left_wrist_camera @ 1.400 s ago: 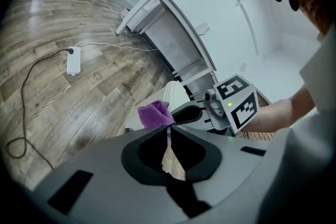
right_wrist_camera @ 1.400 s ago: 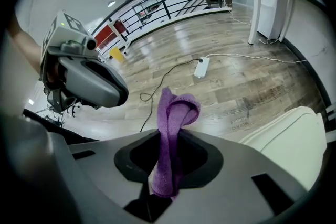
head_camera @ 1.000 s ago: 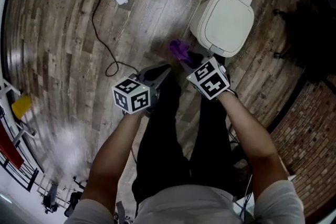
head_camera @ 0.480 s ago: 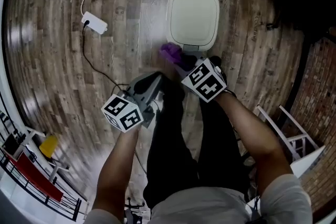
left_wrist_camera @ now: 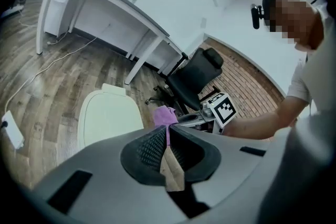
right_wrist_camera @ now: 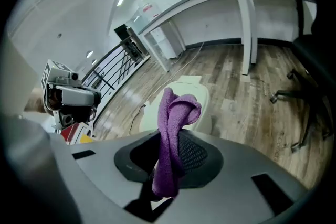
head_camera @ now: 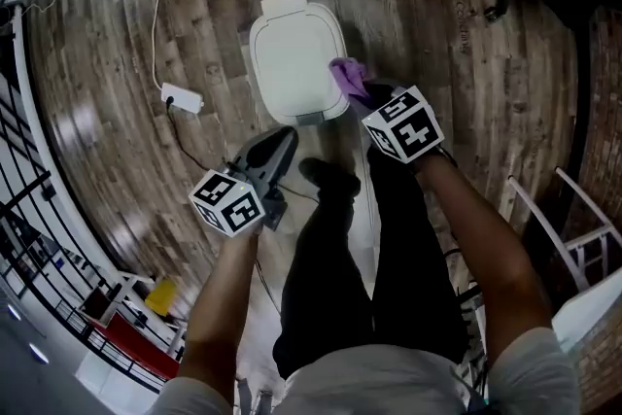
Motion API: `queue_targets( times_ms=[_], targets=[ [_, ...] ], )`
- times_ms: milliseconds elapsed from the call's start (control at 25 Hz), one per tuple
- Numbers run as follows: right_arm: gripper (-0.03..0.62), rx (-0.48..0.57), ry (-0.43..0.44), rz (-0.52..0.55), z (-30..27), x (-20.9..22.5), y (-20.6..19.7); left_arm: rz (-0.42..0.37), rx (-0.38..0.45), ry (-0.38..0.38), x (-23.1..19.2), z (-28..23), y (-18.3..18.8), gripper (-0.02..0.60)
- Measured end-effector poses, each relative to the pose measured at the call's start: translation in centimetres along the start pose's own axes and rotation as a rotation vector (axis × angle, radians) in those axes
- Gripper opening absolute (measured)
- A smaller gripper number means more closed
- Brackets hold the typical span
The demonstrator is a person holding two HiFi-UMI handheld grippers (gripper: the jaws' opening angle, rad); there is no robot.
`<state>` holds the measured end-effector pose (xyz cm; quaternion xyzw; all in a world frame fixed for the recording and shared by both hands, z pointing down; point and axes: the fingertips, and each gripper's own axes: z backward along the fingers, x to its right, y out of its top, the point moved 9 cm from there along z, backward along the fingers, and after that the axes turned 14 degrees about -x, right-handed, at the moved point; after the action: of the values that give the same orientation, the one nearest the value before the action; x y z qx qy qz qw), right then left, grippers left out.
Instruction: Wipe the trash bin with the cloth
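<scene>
Showing one bin (head_camera: 294,63) on the floor (head_camera: 117,34) and two grippers: right gripper (head_camera: 374,100) pinching one purple cloth (head_camera: 347,75) by the bin's rim, left gripper (head_camera: 275,146) jaws apparently pressed together, empty.

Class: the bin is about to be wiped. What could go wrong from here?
1. The cloth is pinched in a bunch by the right hand-held gripper; it may slip out.
2. The bin stands free on the floor, and the left hand-held gripper is not on it; pushing may slide it.
3. A power block and its cable lie beside the bin; feet may snag them.
</scene>
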<state>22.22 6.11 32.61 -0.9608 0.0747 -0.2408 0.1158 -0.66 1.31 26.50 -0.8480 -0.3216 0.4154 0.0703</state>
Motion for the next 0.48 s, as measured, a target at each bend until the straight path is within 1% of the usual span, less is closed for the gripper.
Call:
queue_targets(
  times_ms=[120, 240, 360, 480],
  targets=[
    [0.081, 0.034, 0.020, -0.124, 1.5, 4.4, -1.1, -0.046, -0.054, 0.026, 0.7, -2.2, 3.7, 0.006],
    [0.081, 0.063, 0.023, -0.213, 2.8, 8.3, -2.0, -0.099, -0.083, 0.046, 1.6, -4.1, 7.1, 0.006],
    [0.081, 0.092, 0.021, -0.294, 3.7, 11.5, -2.9, -0.142, -0.108, 0.062, 2.1, -5.7, 9.9, 0.006],
    [0.081, 0.133, 0.040, -0.394, 3.7, 14.1, -3.2, -0.194, -0.147, 0.072, 1.7, -6.9, 12.4, 0.006]
  ],
)
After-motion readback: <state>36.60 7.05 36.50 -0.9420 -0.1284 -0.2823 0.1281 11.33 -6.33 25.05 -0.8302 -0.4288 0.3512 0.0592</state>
